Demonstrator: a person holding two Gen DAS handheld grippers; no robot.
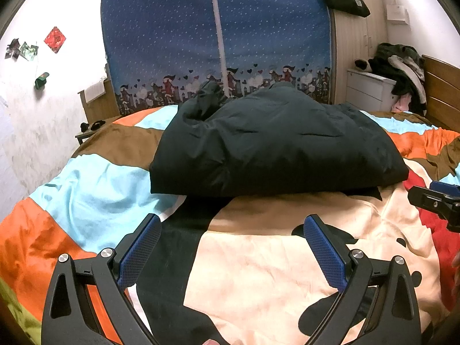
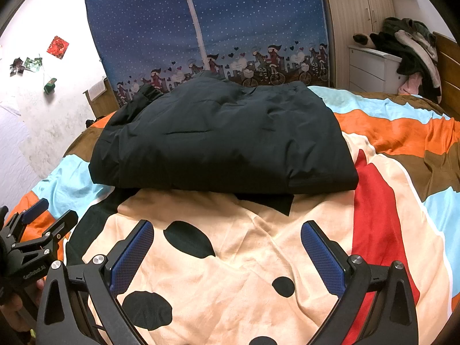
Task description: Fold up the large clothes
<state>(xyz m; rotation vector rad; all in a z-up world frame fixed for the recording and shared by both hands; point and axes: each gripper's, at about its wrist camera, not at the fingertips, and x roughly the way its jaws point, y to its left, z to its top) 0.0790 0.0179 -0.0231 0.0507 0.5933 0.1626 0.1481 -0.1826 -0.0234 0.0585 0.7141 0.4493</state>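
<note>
Dark jacket (image 2: 224, 141) on striped bedspread (image 2: 402, 132)

The folded jacket (image 2: 221, 138) lies on the bedspread (image 2: 402, 132), with the wardrobe (image 2: 201, 23) behind it

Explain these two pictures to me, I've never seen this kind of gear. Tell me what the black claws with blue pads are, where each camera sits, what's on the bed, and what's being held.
There is no robot here: a person carries a two-finger clamp in each hand, each with its own wide-angle camera looking out along the fingers. One picture comes from the left gripper, the other from the right gripper; each also catches the other at its edge. Both stand open and hold nothing. On the colourful bedspread lies a dark padded jacket, already folded into a bundle. Behind it stands a blue fabric wardrobe.
</note>
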